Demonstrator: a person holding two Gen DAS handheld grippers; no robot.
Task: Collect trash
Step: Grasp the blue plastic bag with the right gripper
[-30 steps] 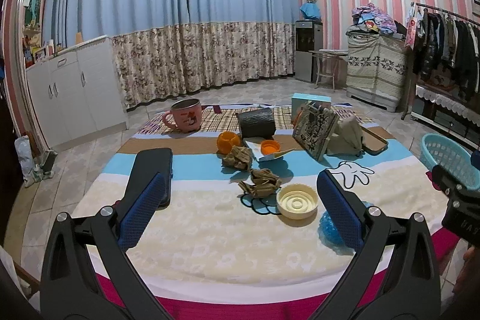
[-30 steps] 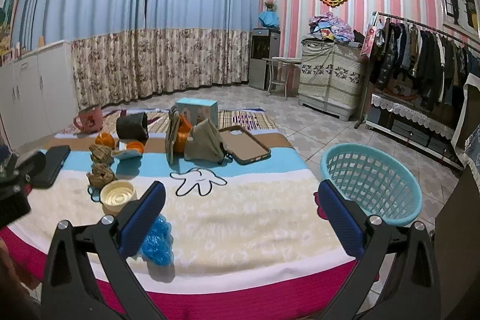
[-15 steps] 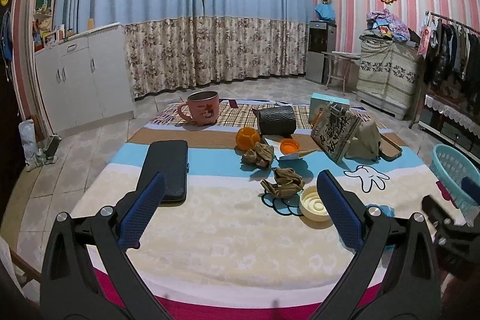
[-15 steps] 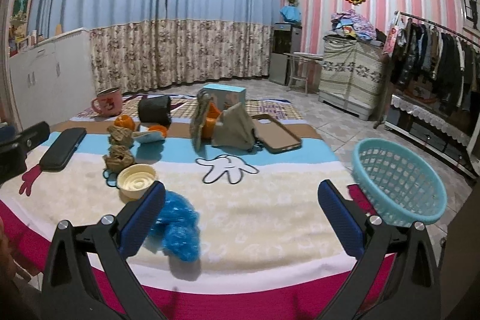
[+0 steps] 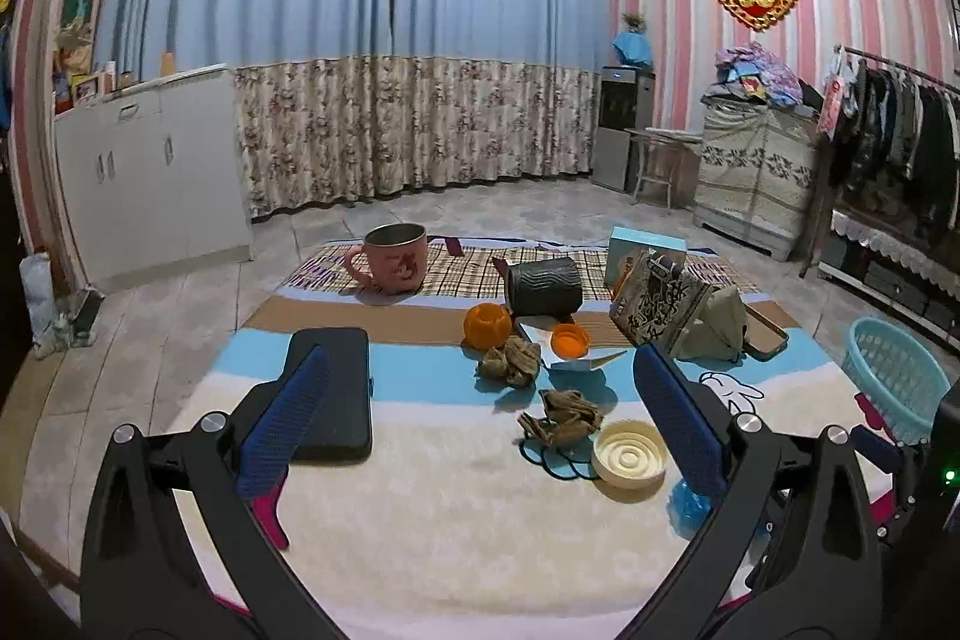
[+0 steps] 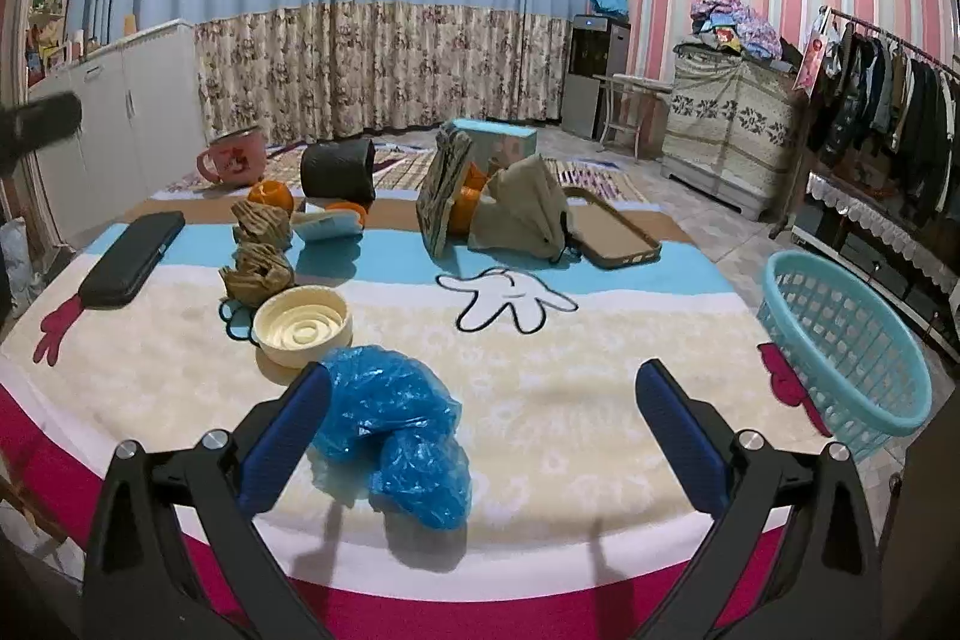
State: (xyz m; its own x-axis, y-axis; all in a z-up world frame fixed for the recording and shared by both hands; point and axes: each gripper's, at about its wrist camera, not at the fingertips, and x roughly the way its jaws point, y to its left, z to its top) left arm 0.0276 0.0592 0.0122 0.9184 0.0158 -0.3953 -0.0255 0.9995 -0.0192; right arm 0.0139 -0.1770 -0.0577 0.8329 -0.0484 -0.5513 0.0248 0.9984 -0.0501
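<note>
Both the left gripper and right gripper gape wide and empty over two brown paper wads, one blue plastic bag, one cream lid, with one turquoise basket beside the table.

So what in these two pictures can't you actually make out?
- Blue plastic bag: in the left wrist view, mostly hidden behind that gripper's right finger.
- Laundry basket: its inside is not visible in either view, so its contents are unknown.
- Patterned packet: the orange thing behind it is mostly hidden in the right wrist view.
- Teal box: its print is too small to read.
</note>
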